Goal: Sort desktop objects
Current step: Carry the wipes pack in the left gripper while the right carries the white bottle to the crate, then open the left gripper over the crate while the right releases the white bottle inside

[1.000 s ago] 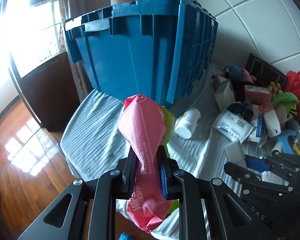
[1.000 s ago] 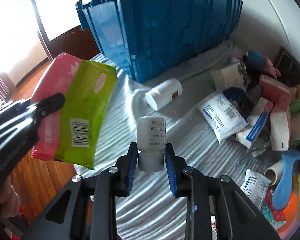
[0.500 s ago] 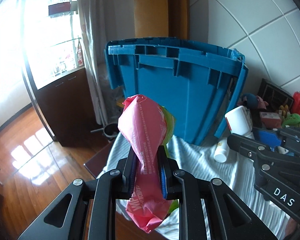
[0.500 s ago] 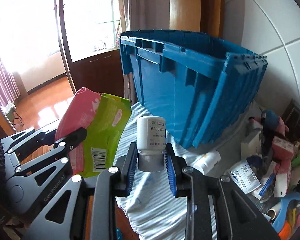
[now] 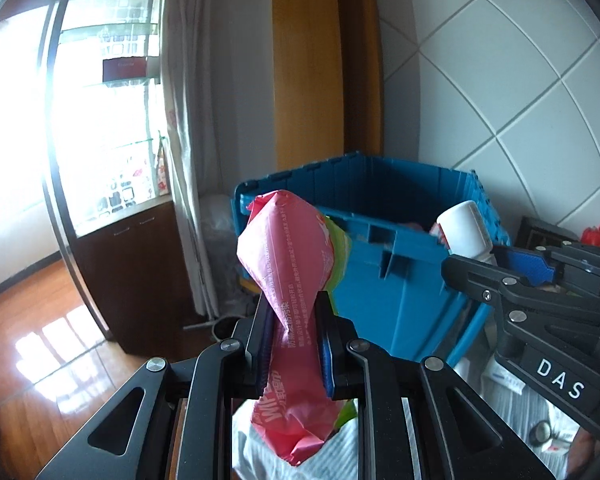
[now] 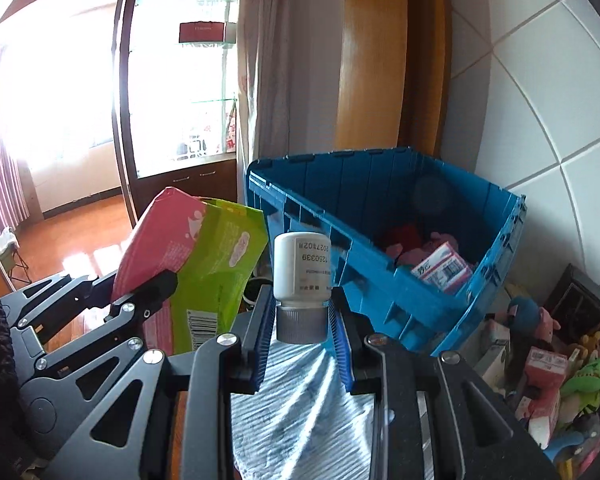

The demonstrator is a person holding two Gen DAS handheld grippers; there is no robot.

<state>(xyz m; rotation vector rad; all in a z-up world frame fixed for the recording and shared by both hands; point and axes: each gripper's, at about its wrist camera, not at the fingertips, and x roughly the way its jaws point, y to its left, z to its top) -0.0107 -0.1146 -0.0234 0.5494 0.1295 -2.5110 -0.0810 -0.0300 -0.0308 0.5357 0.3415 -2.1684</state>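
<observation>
Left wrist view: your left gripper [image 5: 293, 344] is clenched on a soft pink-and-green plastic packet [image 5: 288, 256], pads pinching its narrowed middle, bulging end sticking up past the fingertips, crumpled tail hanging below. Under it, the white-and-grey striped cloth [image 5: 332, 452] on the table. To the right, your right gripper [image 5: 496, 264] comes in from the side holding a white plastic bottle [image 5: 464, 226]. Behind both, the open blue plastic crate [image 5: 400, 280] against the white tiled wall [image 5: 520, 80].

Right wrist view: your right gripper [image 6: 302, 326] is clamped on the bottle's grey cap [image 6: 302, 322], so the bottle [image 6: 302, 262] stands base-up with its printed code upside down. The packet [image 6: 204, 264] in your left gripper [image 6: 148, 296] sits just left of it, apart from the bottle. Both are held near the crate's [image 6: 380, 272] front rim, above the cloth [image 6: 300, 420]. Inside the crate: a pink-and-white carton [image 6: 440, 268] and soft red and pink items [image 6: 404, 240]. A heap of plush toys and small boxes [image 6: 540, 360] lies right of the crate.
</observation>
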